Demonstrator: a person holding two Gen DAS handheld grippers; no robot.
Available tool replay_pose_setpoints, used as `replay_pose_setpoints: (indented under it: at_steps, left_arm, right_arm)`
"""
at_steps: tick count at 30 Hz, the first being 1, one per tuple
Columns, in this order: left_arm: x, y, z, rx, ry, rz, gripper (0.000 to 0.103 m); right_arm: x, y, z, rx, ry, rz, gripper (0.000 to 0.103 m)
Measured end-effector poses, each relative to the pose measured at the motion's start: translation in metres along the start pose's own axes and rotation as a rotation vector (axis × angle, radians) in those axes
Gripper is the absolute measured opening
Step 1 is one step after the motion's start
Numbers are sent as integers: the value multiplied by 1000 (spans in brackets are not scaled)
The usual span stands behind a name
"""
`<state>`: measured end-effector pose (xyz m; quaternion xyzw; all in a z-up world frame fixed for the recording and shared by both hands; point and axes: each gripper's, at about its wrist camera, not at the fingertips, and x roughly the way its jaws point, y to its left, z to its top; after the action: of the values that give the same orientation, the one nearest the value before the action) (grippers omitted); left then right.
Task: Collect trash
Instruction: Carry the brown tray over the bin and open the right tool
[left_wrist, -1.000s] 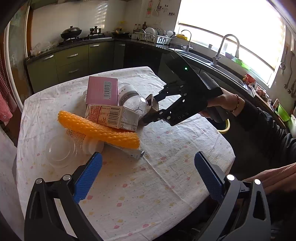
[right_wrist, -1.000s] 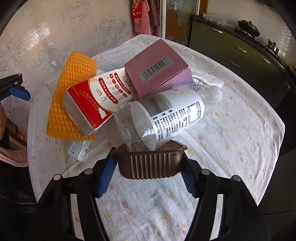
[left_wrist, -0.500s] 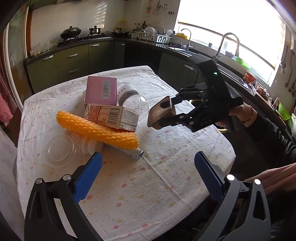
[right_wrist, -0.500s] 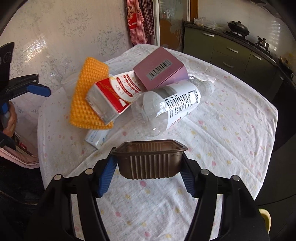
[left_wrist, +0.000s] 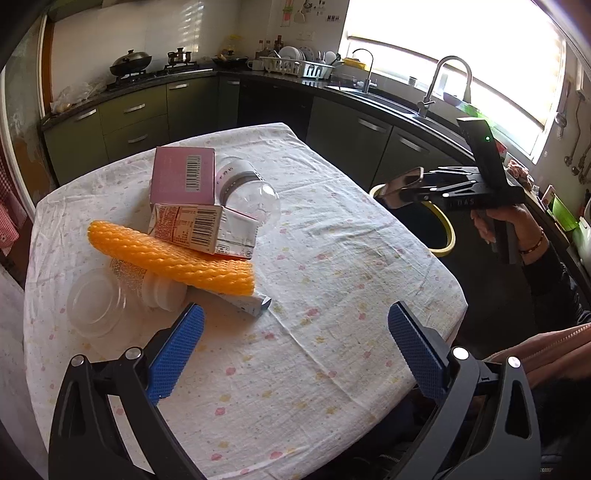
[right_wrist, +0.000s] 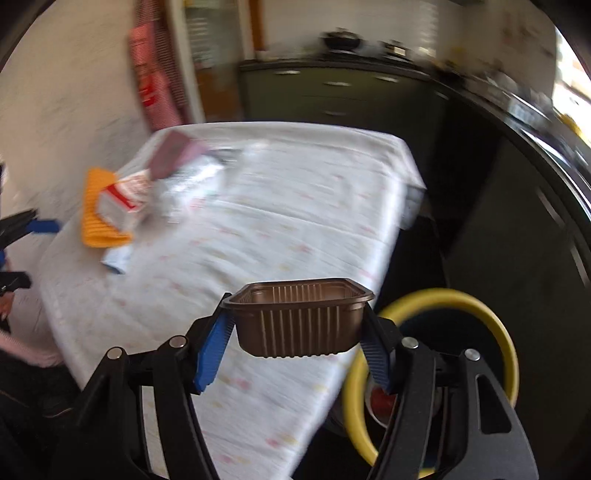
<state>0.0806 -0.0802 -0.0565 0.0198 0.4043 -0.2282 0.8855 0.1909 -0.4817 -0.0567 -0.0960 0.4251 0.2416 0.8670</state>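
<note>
**Brown tray held over the yellow-rimmed bin**

While the left gripper (left_wrist: 291, 354) hangs over the near edge of the table (left_wrist: 332, 295) with its blue fingers (left_wrist: 177, 350) spread wide and nothing between them, the right gripper (right_wrist: 295, 332) is off the table's far side, its fingers clamped on the two ends of a brown ribbed plastic tray (right_wrist: 299, 321). That tray is empty inside, its opening facing up and away in the right wrist view. Just beyond and below it stands a bin with a yellow rim (right_wrist: 506, 332); something red and white lies in the bin, too blurred to name. In the left wrist view the tray (left_wrist: 402, 182) is above the bin's rim (left_wrist: 448, 229), beside the table's edge.

On the flowered cloth the rest of the trash lies in one heap: a pink box (left_wrist: 183, 175) with a barcode, a clear plastic bottle (left_wrist: 247, 188) on its side, a red-and-white carton (left_wrist: 203, 229) leaning on an orange foam net (left_wrist: 173, 258), a small white and blue box (left_wrist: 247, 304) under the net, and a clear plastic cup (left_wrist: 96, 299) lying empty on its side.
</note>
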Motion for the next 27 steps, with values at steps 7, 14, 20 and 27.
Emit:
replay_pose_setpoints:
  at_steps: [7, 14, 20, 27]
  left_arm:
    - [9, -7, 3, 12, 19, 0, 98]
    - [13, -16, 6, 34, 34, 0, 98]
    - [14, -16, 5, 39, 40, 7, 98]
    - [8, -6, 3, 31, 39, 31, 98]
  right_arm:
    - [17, -92, -46, 246, 101, -160, 62]
    - [40, -132, -73, 359, 145, -210, 67]
    - [41, -143, -79, 417, 128, -202, 72]
    - [28, -126, -77, 431, 92, -186, 74]
